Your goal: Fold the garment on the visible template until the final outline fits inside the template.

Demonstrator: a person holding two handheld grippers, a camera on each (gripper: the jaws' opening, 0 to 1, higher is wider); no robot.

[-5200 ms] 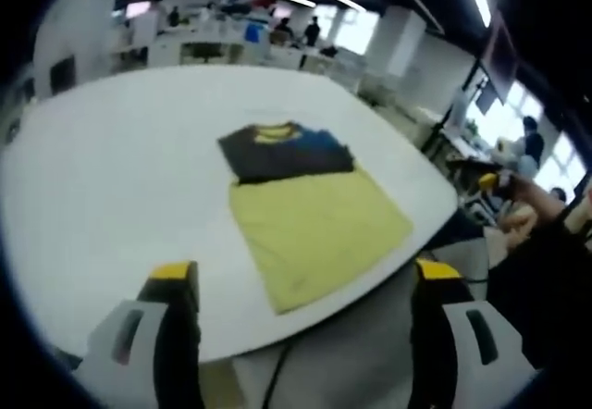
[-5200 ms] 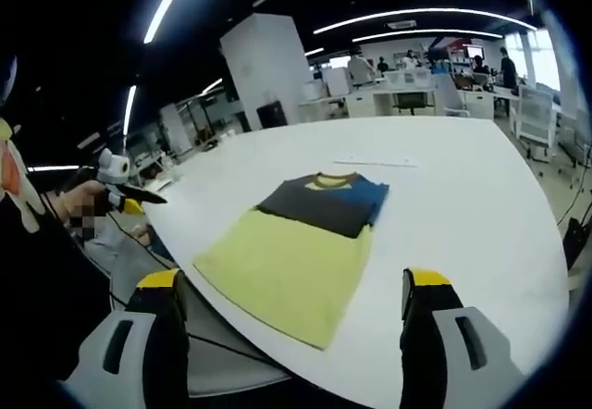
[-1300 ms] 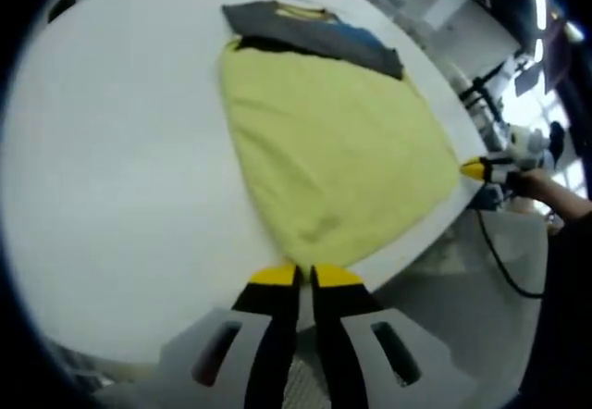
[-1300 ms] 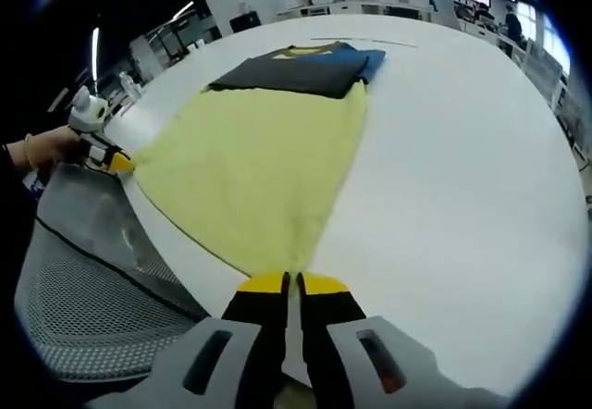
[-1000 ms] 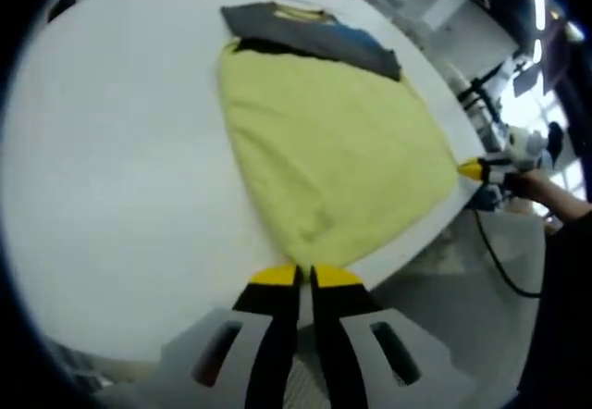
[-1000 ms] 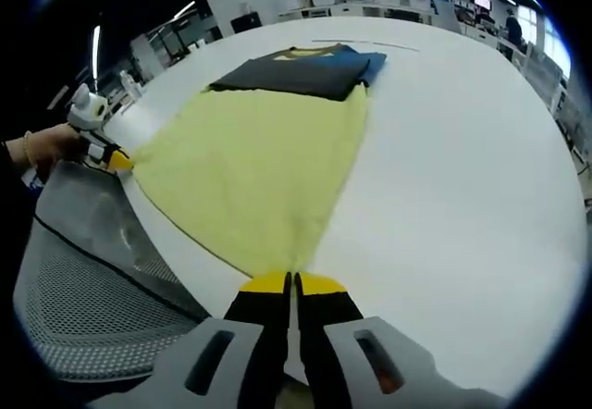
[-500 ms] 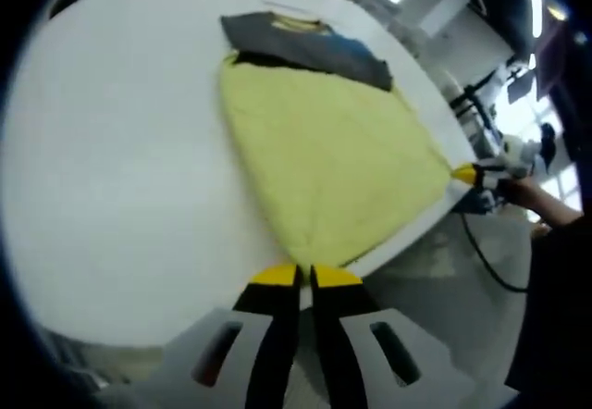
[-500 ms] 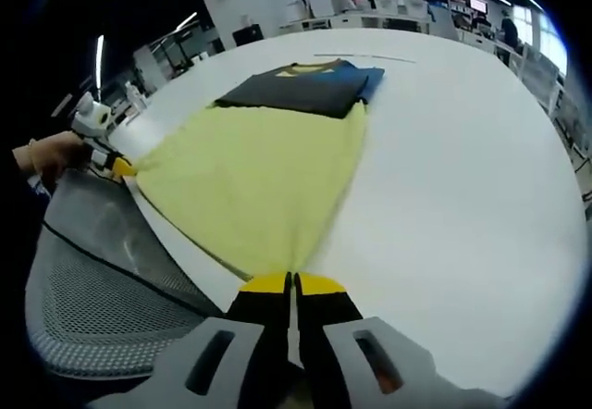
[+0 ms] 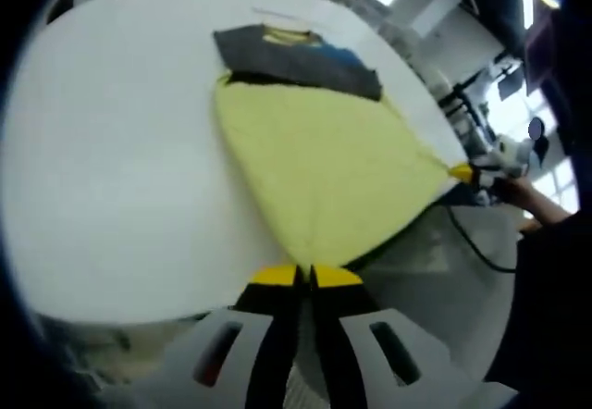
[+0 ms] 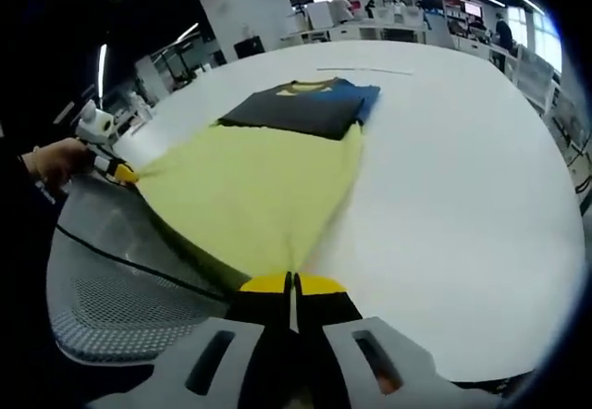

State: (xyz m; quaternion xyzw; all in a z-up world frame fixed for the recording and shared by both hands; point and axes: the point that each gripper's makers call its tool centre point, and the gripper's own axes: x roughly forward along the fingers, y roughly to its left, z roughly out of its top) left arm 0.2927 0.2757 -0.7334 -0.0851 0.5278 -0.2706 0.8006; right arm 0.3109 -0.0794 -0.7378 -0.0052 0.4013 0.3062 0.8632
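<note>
in the left gripper view, the white worktop [image 9: 102, 131] carries the shirt [image 9: 324, 164] toward its near edge, and the left tool [image 9: 298, 275] has its jaws pressed together on one corner of the yellow hem. off to the right in that view the right tool [image 9: 462, 173] pinches the other hem corner, with a hand [image 9: 518, 192] behind it. the hem between the two corners is drawn out past the worktop's edge and appears lifted a little, while the dark upper part with the collar [image 9: 282, 34] lies flat farther in.

in the right gripper view the same hold shows from the other end: the left tool [image 10: 122, 175] at the left grips its corner, the shirt [image 10: 254, 187] spreads between, and the right tool [image 10: 292, 284] has its jaws closed on the near corner. a mesh chair [image 10: 120, 307] sits below the worktop's [image 10: 462, 178] edge. no template outline can be made out under the cloth.

the shirt looks light, soft and limp, so it will likely sag and crease wherever it is not held taut; the two hem corners are the sensible holds, kept apart and level. its long axis runs from the held hem straight away to the collar, collar pointing toward the far side of the worktop. carrying the hem toward the collar would halve that length.
</note>
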